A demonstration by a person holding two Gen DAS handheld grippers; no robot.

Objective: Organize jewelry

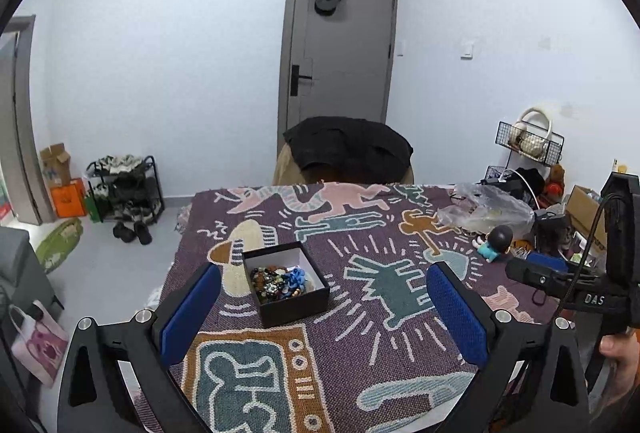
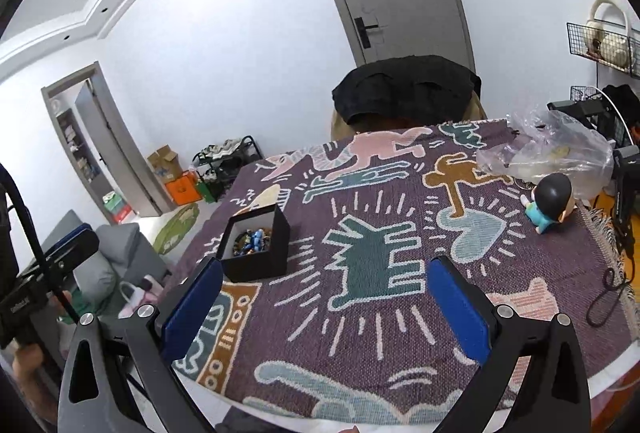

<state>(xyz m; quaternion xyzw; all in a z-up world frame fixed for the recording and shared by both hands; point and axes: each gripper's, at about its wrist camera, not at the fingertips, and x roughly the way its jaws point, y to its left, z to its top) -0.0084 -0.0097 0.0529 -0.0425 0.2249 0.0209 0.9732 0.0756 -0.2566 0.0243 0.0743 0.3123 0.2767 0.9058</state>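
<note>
I see a black box [image 1: 292, 285] sitting left of the middle in both views, on the tabletop [image 1: 400, 345] with its bright cartoon cloth. The box has no lid on. Inside it lies a heap of jewelry [image 1: 278, 283]: lots of little beads in many colors and something blue on top. It all looks mixed up, not sorted into neat rows.

My left gripper [image 1: 324, 313] is wide open. Its two blue pads have nothing between them but cloth, and the box sits just past the left pad. My right gripper [image 2: 324, 307] is wide open too and holds nothing. In its view the box is up and to the left of the left pad, and does not touch it.

I look over the cloth for loose jewelry and I find none. At the right side there is a crumpled clear plastic bag [image 1: 488, 211] and a small toy figure [image 1: 494, 243] with a dark round head. They are well apart from the box.

I think the putting-away part is close to done, because the beads are all in the box. What may be left is tidying the heap or closing the box, but I see no lid anywhere.
</note>
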